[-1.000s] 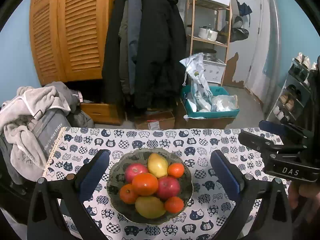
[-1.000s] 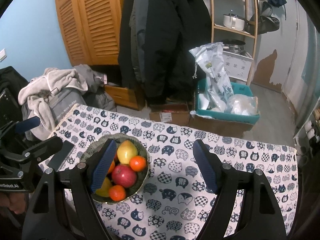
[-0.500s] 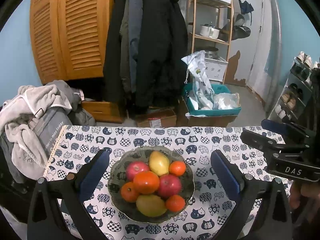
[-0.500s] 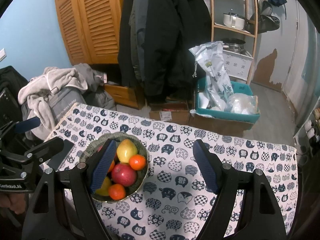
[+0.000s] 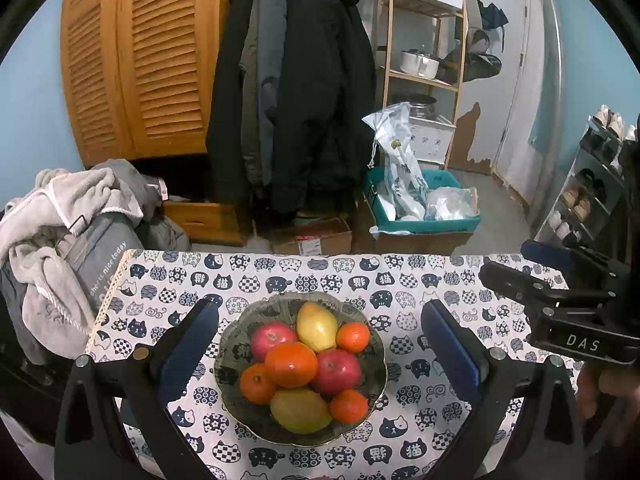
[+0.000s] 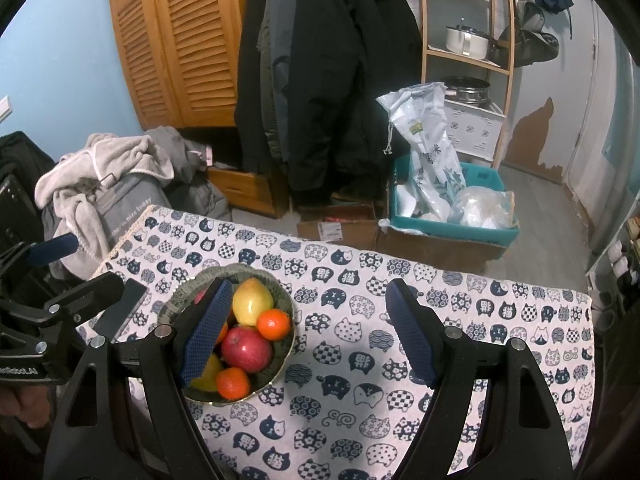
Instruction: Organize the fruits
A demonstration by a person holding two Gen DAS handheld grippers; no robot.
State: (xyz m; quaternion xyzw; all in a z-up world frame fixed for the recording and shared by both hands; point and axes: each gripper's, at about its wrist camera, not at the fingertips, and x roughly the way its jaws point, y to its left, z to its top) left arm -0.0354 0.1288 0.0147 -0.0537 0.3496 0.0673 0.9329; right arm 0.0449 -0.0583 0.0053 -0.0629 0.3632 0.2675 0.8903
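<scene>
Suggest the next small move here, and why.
Probably ease the left gripper down toward the big orange topping the pile: both grippers are open and empty, all fruit sits in the bowl, and the left one already frames it.

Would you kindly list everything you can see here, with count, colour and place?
bowl: one, dark patterned glass, on the tablecloth
apples: two, red, in the bowl
pears: two, yellow, in the bowl
oranges: four, orange, one larger on top
tablecloth: one, white with navy cats, covers the table
coats: several, dark, hanging behind
cabinet: one, wooden, louvred, back left
laundry pile: grey, left of table
crate: one, teal, on floor, holding bags
left gripper: black, blue fingers, open
right gripper: black, blue fingers, open
</scene>
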